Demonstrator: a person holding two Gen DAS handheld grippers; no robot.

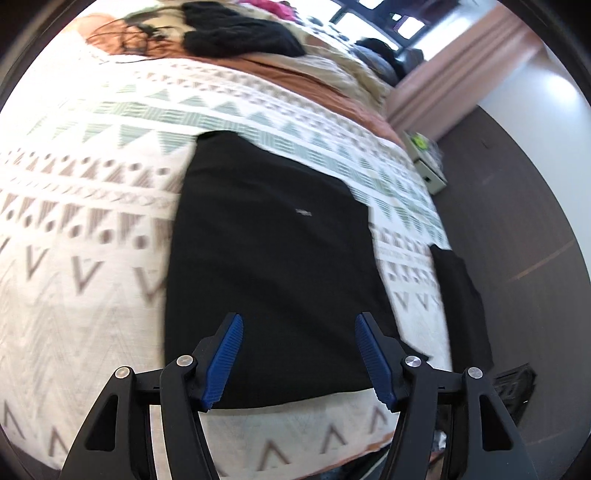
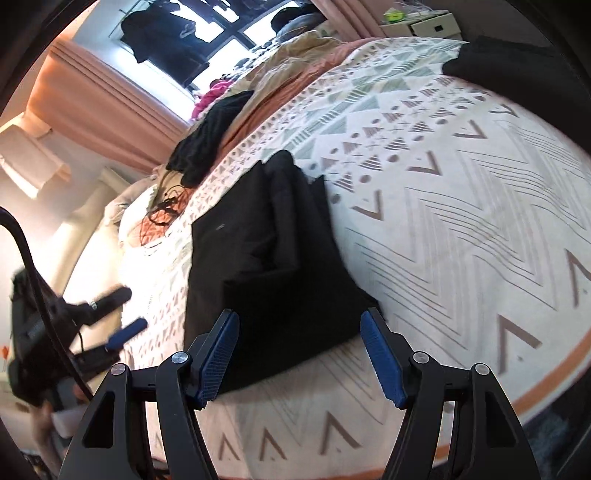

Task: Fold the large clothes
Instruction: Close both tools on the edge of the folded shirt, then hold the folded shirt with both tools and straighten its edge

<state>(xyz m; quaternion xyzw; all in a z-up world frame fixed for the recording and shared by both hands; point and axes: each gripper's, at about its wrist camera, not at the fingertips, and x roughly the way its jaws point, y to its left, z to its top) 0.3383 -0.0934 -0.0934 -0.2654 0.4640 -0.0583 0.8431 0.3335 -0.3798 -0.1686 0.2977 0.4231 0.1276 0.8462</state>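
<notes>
while the black garment (image 1: 273, 258) is lying flat on the patterned bedspread (image 1: 92, 206) as a long, partly folded rectangle, the fold seems to be sitting somewhere in its middle stage: the sides are looking tucked in, with layered flaps showing in the right wrist view (image 2: 280, 236), but the length is not yet being doubled over. the near hem is lying just ahead of both claws, close to the bed's front edge.

the left claw (image 1: 299, 354) is hanging spread wide above the near hem, its blue pads (image 1: 225, 362) holding nothing and not clearly touching the cloth. the right claw (image 2: 299, 354) is likewise standing wide apart over the near corner of the garment, empty; whether its tips are brushing the fabric is hard to tell.

judging from this, the next move is calling for each claw to be coming down on a near corner, pinching through all layers, then lifting and carrying the hem toward the far end. loose flaps may be slipping apart if only the top layer is being caught.

a second black piece (image 1: 461, 295) is lying apart at the bedspread's right edge, and dark clothes (image 1: 236, 33) are piling up at the far end.
</notes>
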